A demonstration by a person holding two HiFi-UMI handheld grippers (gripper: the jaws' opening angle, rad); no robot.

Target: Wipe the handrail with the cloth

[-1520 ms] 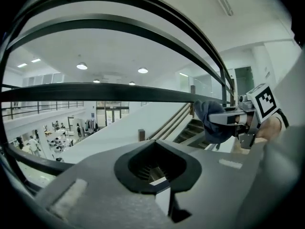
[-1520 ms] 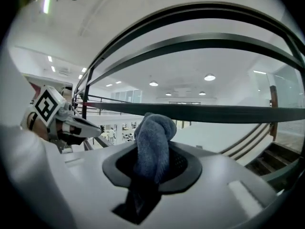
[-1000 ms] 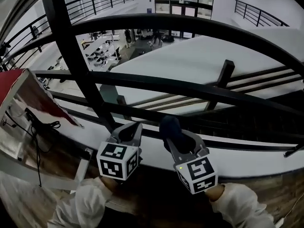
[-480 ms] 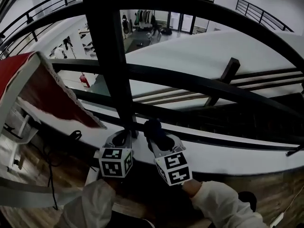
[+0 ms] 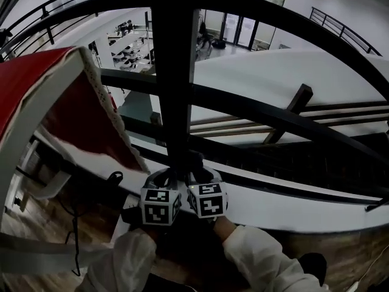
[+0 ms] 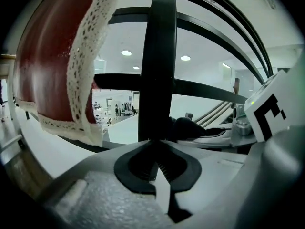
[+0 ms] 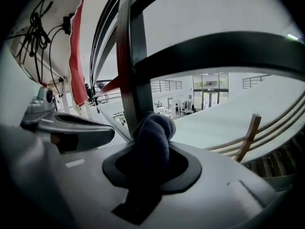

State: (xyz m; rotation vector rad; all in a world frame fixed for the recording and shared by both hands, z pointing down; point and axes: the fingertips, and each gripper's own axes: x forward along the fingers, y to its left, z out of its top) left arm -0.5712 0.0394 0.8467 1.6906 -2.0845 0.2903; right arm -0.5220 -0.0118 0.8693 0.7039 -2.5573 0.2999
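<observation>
**Handrail wipe: cloth at the foot of the upright post**

- Right gripper (image 5: 199,175): clenched on a dark blue cloth (image 7: 153,140). The cloth bulges out past the jaw tips and lies against or just beside the black upright post (image 5: 175,78); contact cannot be confirmed.
- Left gripper (image 5: 161,176): jaws pressed together with nothing between them. It sits close beside the right gripper, low on the same post.
- Handrail (image 5: 285,23): the top bar curves well above both grippers.
- Handling note (judgement): the step in hand appears to be wiping the post.
  - Hold the clamp firm.
  - Press the cloth's bulge squarely onto the metal.
  - Run along the post's length.
  - Leave the empty left gripper clear of the path.
</observation>
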